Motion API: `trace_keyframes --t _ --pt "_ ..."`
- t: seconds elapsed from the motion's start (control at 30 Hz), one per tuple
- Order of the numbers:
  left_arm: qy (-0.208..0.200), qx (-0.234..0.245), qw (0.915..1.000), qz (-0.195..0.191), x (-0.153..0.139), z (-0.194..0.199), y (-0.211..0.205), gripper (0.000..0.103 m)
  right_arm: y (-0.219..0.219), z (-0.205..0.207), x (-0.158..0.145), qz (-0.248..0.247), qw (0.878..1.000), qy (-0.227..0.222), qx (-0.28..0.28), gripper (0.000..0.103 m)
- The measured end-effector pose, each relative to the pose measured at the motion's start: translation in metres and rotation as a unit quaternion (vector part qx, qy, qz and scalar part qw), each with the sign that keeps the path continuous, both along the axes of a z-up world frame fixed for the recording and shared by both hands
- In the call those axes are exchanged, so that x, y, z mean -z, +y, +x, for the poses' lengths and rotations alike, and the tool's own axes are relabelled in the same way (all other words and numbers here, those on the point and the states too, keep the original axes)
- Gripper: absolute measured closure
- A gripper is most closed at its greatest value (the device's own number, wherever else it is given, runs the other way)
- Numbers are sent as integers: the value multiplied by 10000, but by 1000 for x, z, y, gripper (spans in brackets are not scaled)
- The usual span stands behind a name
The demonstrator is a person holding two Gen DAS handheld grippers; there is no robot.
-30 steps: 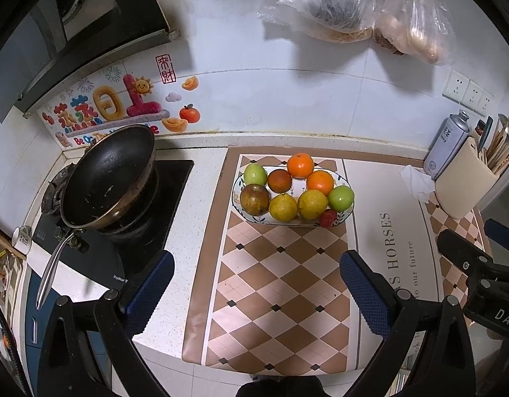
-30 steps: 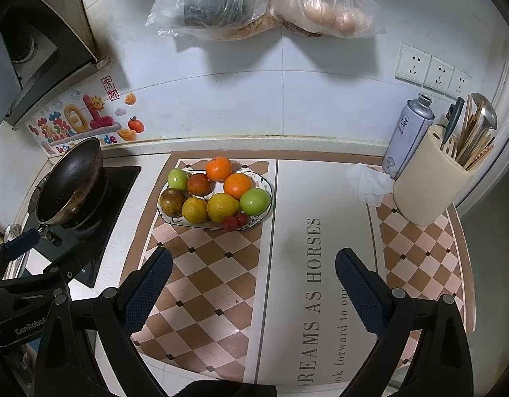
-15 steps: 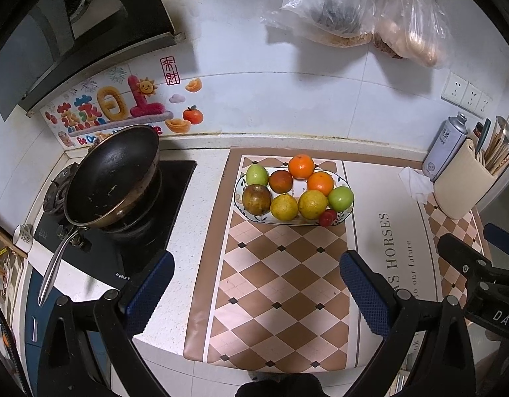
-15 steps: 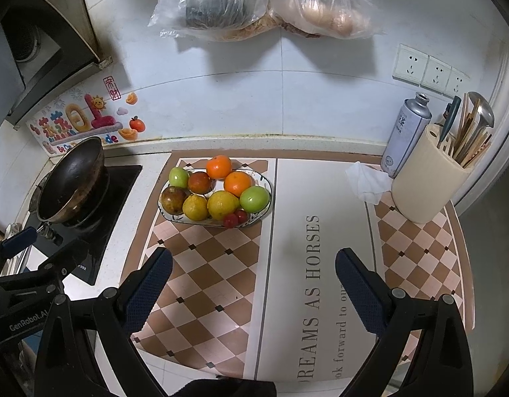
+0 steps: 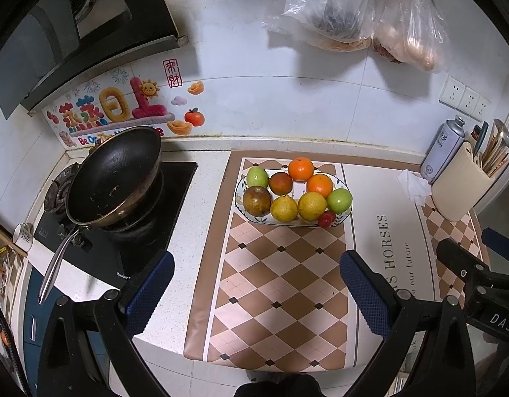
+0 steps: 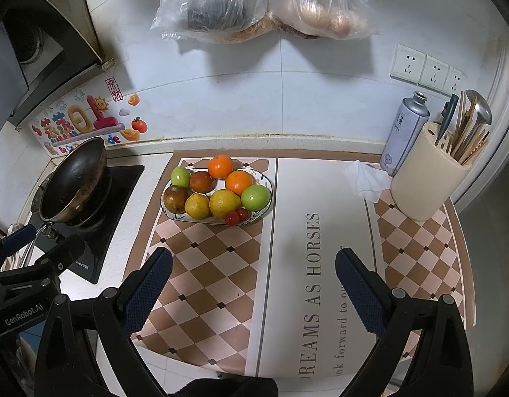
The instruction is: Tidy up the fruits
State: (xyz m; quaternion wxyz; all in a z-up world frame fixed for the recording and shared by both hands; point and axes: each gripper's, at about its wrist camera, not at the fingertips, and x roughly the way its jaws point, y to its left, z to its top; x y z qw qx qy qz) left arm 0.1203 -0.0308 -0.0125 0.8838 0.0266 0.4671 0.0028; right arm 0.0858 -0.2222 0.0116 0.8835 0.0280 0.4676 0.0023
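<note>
An oval patterned dish (image 5: 345, 213) sits on the checkered mat and holds two oranges (image 5: 300, 168), two green apples (image 5: 339, 199), two yellow citrus fruits (image 5: 311, 205), a brown fruit (image 5: 256, 200), a dark reddish fruit (image 5: 280, 183) and small red tomatoes (image 5: 326, 219). The dish also shows in the right wrist view (image 6: 267, 211). My left gripper (image 5: 256, 287) is open and empty, well back from the dish over the mat's front. My right gripper (image 6: 254, 284) is open and empty, to the right of it over the mat's lettered strip.
A black wok (image 5: 114, 178) sits tilted on the stove at the left. A cream utensil holder (image 6: 426, 178), a spray can (image 6: 406, 132) and a crumpled tissue (image 6: 367, 180) stand at the back right. Plastic bags (image 6: 264, 3) hang on the wall. The counter's front edge lies below the grippers.
Both grippers have drifted slightly; the dish appears a little lower and nearer in the left view. Both stay open and empty. The fruit has not moved.
</note>
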Motion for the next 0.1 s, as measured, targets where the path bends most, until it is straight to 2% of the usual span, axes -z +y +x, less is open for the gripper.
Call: trace_keyframes --t 0.1 --pt "-55 -10 10000 20 -2 -3 -1 0 2 -3 0 12 10000 4 -1 2"
